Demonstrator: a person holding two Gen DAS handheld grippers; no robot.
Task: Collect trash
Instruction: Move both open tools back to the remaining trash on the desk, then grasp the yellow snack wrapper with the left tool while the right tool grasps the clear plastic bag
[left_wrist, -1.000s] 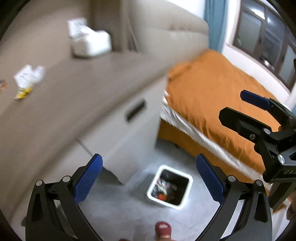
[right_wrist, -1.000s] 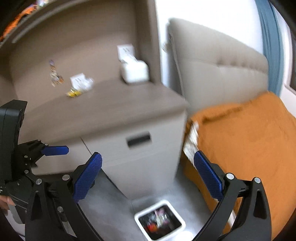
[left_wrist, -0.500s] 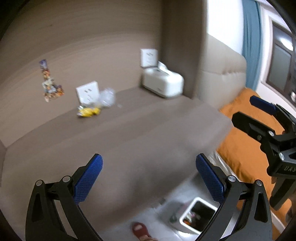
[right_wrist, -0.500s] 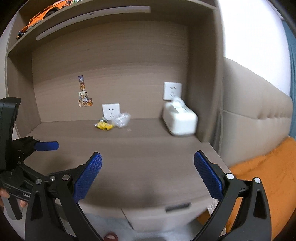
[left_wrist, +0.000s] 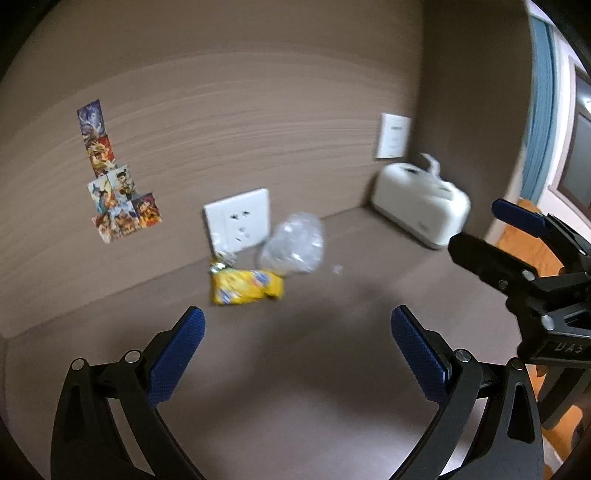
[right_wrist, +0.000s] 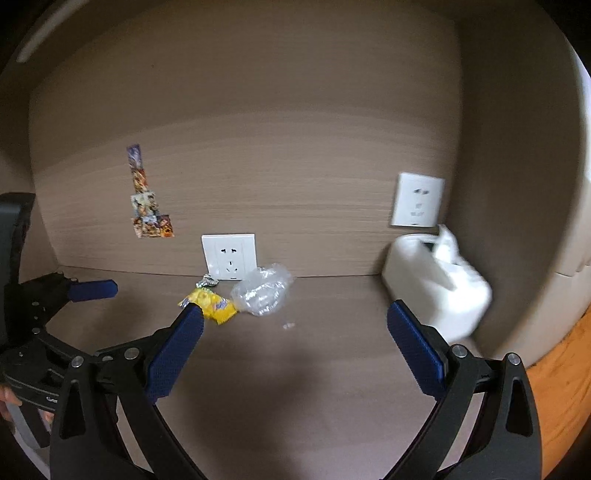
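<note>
Now you're on the approach: both the left gripper (left_wrist: 295, 354) and right gripper (right_wrist: 295, 350) hang wide open and empty. The yellow wrapper (left_wrist: 245, 286) and crumpled clear plastic (left_wrist: 293, 249), seemingly touching, lie beneath the wall socket (left_wrist: 238, 219); close in, pinch one

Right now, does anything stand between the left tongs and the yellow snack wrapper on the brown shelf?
Nothing visible does: bare brown shelf lies between the open left tongs and the yellow snack wrapper.

Both wrist views face the same shelf top (left_wrist: 295, 369), side by side.
</note>
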